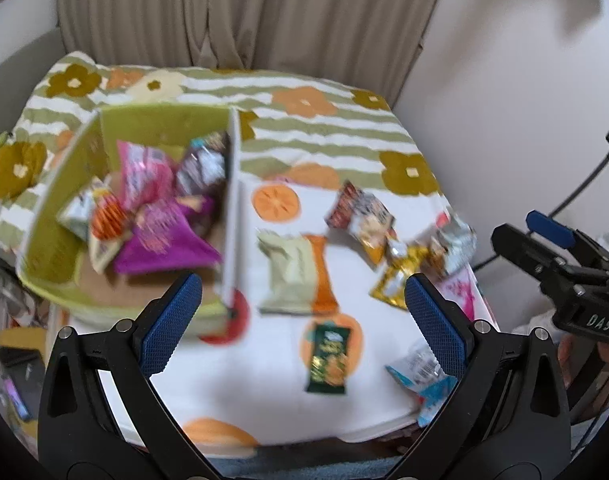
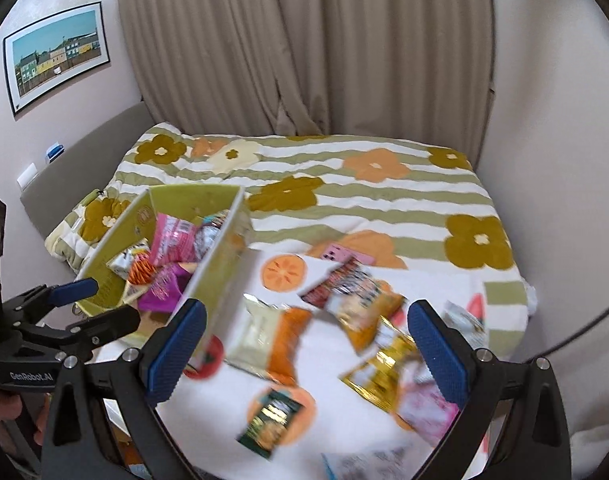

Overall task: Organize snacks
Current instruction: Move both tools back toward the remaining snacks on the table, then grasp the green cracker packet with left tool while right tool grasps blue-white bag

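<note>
Both views motion-blurred. Green cardboard box [image 1: 64, 216] sits on the left of the bed, open top, already holding several snack packets: pink one [image 1: 144, 172], purple one [image 1: 164, 240], dark one [image 1: 202, 164], orange-striped one [image 1: 108, 220]. More packets lie loose on the white fruit-print cloth [image 1: 264, 400] to the right of the box: pale green packet [image 1: 290, 272] lying over an orange one [image 1: 322, 276], red-and-orange packet [image 1: 362, 216], gold packet [image 1: 396, 280], dark green packet [image 1: 330, 356] nearer the camera, blue-and-white packet [image 1: 420, 376] at the cloth's near right edge.

Left gripper [image 1: 300, 320]: jaws spread wide, nothing between the blue pads [image 1: 168, 328], touching nothing. It hovers above the cloth, box wall just beside its left finger in frame.

Right gripper [image 2: 304, 348]: jaws also spread wide, empty, hovering over the loose pile, above the pale green and gold packets.

In the right wrist view the left gripper shows at the left edge, and a bit of the person's hand [image 2: 0, 412] below it. Striped floral bedspread [image 2: 364, 196] under everything, curtain [image 2: 304, 40] behind.
</note>
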`<action>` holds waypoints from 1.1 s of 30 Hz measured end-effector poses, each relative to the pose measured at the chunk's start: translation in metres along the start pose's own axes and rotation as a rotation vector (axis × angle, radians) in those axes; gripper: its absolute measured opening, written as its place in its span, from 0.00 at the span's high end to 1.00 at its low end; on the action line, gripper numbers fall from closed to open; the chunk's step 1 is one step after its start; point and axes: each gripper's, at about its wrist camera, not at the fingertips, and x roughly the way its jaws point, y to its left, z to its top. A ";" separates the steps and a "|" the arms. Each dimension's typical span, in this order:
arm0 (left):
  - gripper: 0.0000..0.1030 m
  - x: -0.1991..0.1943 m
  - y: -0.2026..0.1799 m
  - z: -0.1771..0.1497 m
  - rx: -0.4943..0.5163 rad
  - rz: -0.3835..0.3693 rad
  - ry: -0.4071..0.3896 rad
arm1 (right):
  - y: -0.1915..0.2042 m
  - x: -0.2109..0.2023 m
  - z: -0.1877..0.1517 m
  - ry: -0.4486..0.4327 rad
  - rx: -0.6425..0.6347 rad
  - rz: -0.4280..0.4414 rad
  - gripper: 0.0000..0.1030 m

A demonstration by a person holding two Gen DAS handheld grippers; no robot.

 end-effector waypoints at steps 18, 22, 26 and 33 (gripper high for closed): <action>0.06 0.092 -0.048 -0.101 0.059 0.050 0.202 | -0.075 0.015 -0.121 0.187 0.106 0.007 0.03; 0.16 0.122 -0.050 -0.111 0.094 0.057 0.244 | -0.077 0.032 -0.142 0.211 0.126 0.028 0.03; 0.17 0.140 -0.050 -0.117 0.138 0.068 0.259 | -0.076 0.047 -0.157 0.242 0.129 0.046 0.03; 0.29 0.163 -0.048 -0.125 0.176 0.075 0.298 | -0.074 0.070 -0.176 0.290 0.137 0.055 0.02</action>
